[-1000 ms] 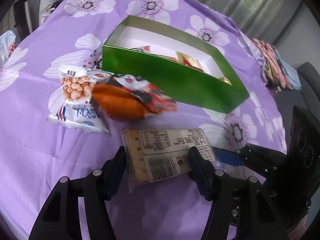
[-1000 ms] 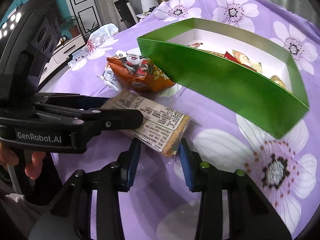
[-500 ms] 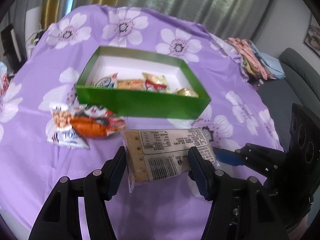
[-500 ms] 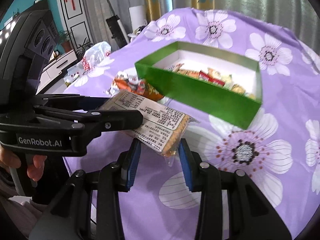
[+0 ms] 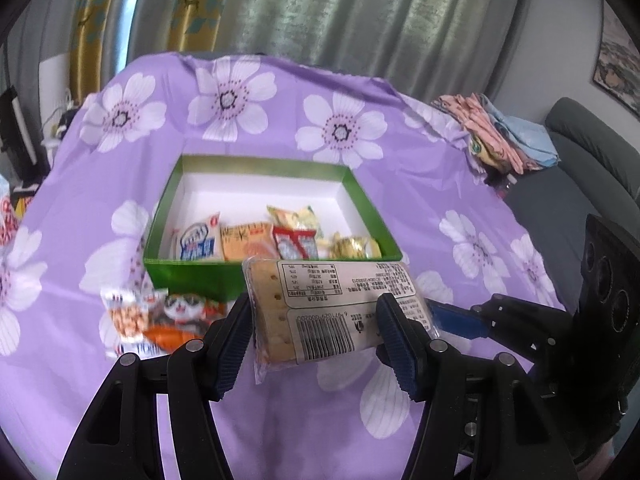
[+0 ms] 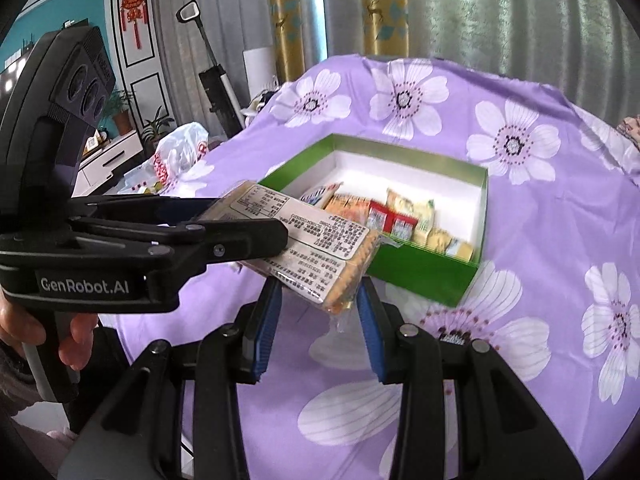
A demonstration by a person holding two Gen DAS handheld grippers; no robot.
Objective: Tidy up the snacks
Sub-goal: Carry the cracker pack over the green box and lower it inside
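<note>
A clear-wrapped cracker pack (image 5: 332,312) with a printed label hangs above the purple flowered tablecloth (image 5: 280,420). My left gripper (image 5: 314,320) is shut on it across its width. My right gripper (image 6: 320,300) is shut on the pack's end (image 6: 344,280); its blue finger (image 5: 456,320) shows at the right of the left wrist view. Just beyond the pack stands the open green box (image 5: 192,268), with several small snack packets in a row along its near wall (image 6: 420,272). A peanut bag (image 5: 128,320) and an orange bag (image 5: 176,328) lie on the cloth left of the pack.
Folded cloths (image 5: 500,140) lie at the table's far right edge beside a grey sofa (image 5: 592,168). A plastic bag (image 6: 176,156) sits at the table's left edge. A person's hand (image 6: 72,336) holds the left gripper's handle. Curtains hang behind the table.
Both grippers have risen together with the cracker pack, lifting it off the cloth. The box now sits lower in view and its inside shows.
</note>
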